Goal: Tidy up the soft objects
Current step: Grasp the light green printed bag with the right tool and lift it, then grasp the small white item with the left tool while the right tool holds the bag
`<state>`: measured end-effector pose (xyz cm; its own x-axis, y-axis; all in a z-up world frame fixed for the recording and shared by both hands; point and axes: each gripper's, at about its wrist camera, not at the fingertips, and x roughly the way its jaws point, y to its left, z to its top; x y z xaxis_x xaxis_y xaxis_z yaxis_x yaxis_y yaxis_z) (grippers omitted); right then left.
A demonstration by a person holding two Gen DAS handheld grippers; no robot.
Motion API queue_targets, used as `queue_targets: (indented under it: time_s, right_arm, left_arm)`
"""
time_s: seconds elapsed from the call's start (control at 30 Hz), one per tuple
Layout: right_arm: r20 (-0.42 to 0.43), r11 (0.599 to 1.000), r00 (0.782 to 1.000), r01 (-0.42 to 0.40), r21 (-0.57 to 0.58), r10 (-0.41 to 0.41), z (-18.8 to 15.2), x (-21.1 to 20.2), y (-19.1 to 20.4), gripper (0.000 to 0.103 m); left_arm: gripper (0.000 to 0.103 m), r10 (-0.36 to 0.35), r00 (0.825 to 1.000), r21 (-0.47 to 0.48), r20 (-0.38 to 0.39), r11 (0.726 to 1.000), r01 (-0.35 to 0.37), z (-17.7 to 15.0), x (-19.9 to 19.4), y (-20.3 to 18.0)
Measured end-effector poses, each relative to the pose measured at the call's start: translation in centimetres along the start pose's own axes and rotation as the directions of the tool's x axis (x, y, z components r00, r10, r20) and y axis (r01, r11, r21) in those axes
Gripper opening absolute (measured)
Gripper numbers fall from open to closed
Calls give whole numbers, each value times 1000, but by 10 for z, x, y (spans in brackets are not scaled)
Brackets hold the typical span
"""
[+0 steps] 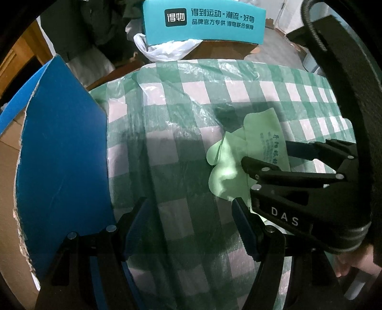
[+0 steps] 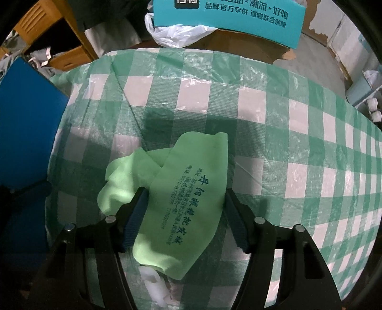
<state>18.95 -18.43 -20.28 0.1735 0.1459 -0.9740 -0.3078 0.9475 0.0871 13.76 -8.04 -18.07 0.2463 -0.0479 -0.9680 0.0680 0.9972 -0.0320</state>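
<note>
Cloth (image 1: 229, 167) near edge hidden behind right tongs (image 1: 262, 155). Teal box (image 2: 226, 19) top cut off. White lump (image 2: 152, 281) below cloth unidentifiable.

A green-and-white checked plastic cloth (image 2: 262, 133) covers the surface, creased and glossy under dim light. At twelve o'clock stands a teal cardboard box printed with white Chinese characters (image 1: 203, 22), a crumpled white plastic bag (image 1: 164, 49) spilling below it onto brown cardboard (image 1: 226, 49). At nine o'clock leans a flat blue board (image 1: 62, 152) (its edge ragged). At ten o'clock, in the right wrist view, is an orange wooden shelf unit (image 2: 47, 28). Grey floor (image 2: 322, 62) shows at two o'clock.
</note>
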Motion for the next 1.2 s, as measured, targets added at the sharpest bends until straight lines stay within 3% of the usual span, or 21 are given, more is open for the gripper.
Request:
queue_targets:
  time_s: [0.03, 0.17, 0.27, 0.63, 1.2]
  right_arm:
    - [2, 1000, 1000, 0, -5, 0, -1, -1, 2, 53]
    - [5, 1000, 1000, -2, -13, 2, -2, -3, 5, 12]
    - [3, 1000, 1000, -2, -2, 2, -5, -4, 1, 7]
    - [-4, 994, 1000, 10, 111, -10, -28, -15, -44, 7]
    - [28, 979, 999, -36, 200, 31, -81, -47, -85, 7]
  left_arm:
    - [72, -1, 1000, -1, -1, 1000, 1, 0, 0, 1]
    - [72, 1, 1000, 1, -7, 1000, -1, -2, 1, 0]
    - [73, 2, 1000, 3, -8, 1000, -2, -3, 0, 0]
    - [73, -50, 998, -28, -31, 998, 49, -8, 0, -10]
    - [73, -156, 981, -56, -112, 987, 150, -24, 15, -63]
